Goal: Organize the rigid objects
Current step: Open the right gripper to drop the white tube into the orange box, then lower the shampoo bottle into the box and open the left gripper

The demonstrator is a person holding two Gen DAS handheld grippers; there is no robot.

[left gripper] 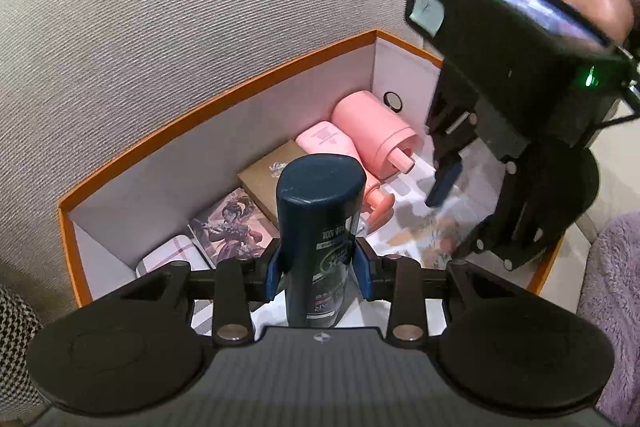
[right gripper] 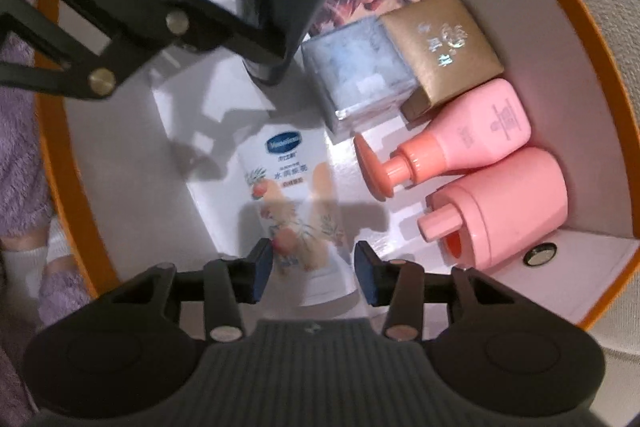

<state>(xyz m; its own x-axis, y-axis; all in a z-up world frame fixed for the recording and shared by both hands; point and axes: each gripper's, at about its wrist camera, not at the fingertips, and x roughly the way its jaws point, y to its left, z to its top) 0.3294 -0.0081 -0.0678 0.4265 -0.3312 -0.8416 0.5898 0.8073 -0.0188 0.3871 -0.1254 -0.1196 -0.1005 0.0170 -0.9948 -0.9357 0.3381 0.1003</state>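
The left gripper (left gripper: 320, 273) pinches a dark blue bottle (left gripper: 320, 227) between its blue pads, the bottle's long axis running straight ahead along the fingers, cap end pointing away, held over an orange-rimmed box (left gripper: 224, 99) resting against a beige cushion (left gripper: 180, 7). Only the right wrist view shows the white lotion tube (right gripper: 296, 195) lying on the box floor, pointing lengthwise toward the right gripper (right gripper: 314, 269), whose fingers are spread on either side of its near end. Along the far wall lie a gold carton (right gripper: 440, 47), a clear-wrapped cube (right gripper: 356, 75), a pink pump bottle (right gripper: 468, 135) and a pink canister (right gripper: 504, 207).
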